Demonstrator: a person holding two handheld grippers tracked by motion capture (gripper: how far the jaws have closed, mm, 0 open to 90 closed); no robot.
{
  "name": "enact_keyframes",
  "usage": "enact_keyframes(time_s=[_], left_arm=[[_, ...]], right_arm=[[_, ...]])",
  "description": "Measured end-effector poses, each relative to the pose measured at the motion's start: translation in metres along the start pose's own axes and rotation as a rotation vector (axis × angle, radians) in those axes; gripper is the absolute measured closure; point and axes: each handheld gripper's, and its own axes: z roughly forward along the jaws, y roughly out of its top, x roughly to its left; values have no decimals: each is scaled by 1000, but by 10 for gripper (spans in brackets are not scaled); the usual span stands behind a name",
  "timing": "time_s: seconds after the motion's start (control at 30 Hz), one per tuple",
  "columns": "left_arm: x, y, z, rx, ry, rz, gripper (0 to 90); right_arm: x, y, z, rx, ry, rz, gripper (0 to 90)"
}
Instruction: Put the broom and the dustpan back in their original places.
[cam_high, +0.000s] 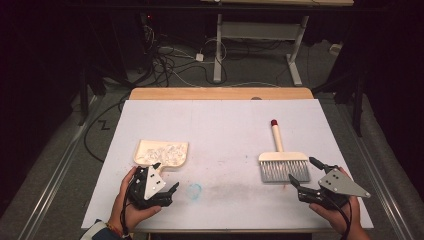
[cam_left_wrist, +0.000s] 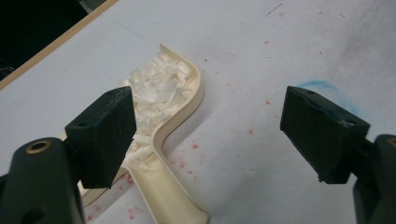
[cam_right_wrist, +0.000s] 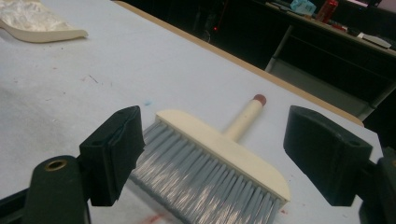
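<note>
A cream dustpan (cam_high: 161, 152) holding white scraps (cam_left_wrist: 159, 88) lies on the left of the white table top (cam_high: 220, 130). My left gripper (cam_high: 166, 175) stands open just behind it. In the left gripper view the dustpan (cam_left_wrist: 187, 100) has its handle running down beside the left jaw, untouched, and the gripper (cam_left_wrist: 210, 135) holds nothing. A cream brush (cam_high: 283, 162) with grey bristles and a red-tipped handle lies on the right. My right gripper (cam_high: 302, 170) is open at the bristle end. In the right gripper view the brush (cam_right_wrist: 219, 144) lies between the spread jaws of the gripper (cam_right_wrist: 215, 158).
A blue smudge (cam_high: 195, 190) and red specks mark the table top near the front. A wooden edge (cam_high: 220, 93) runs along the back. Beyond it are table legs (cam_high: 218, 50) and floor cables (cam_high: 165, 60). A red can (cam_right_wrist: 327, 9) stands on a far desk.
</note>
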Motion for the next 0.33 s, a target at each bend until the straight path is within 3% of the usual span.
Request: enact_keyframes(time_s=[0.23,0.33], left_arm=[[0,1,4,8,-5,0,174],[1,1,5,13,-7,-9,175]], right_arm=[[1,-1,0,17,1,-18,205],[3,-1,3,55,-27,-48,207]])
